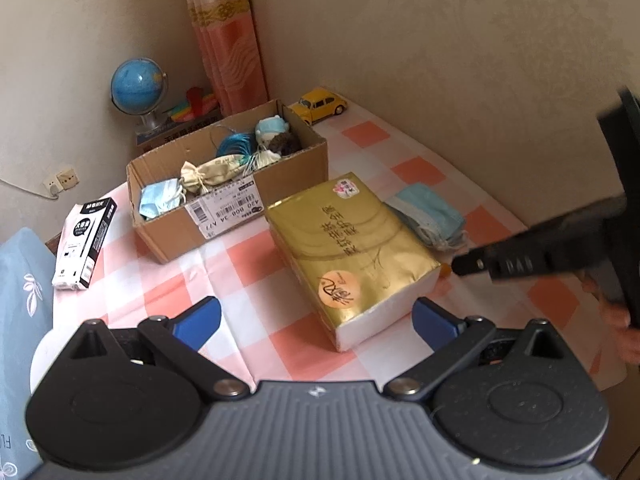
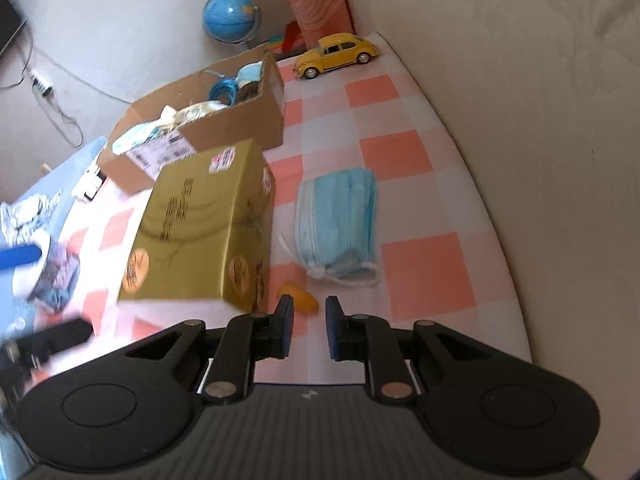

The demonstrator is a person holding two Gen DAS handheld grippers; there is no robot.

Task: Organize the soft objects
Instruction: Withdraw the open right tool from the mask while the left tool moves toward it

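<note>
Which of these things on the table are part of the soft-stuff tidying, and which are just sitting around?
Part of the job:
cardboard box, already holding masks and pouches
stack of blue masks on the cloth
gold tissue pack

Just lying about:
globe
yellow toy car
black-and-white carton
small orange thing, too blurred to name

The left gripper [image 1: 316, 320] is wide open above the checked tablecloth [image 1: 248, 264]. A gold tissue pack [image 1: 352, 256] lies between a cardboard box [image 1: 228, 184] and blue face masks [image 1: 430, 214]. The right gripper [image 1: 464, 265] reaches in
</note>
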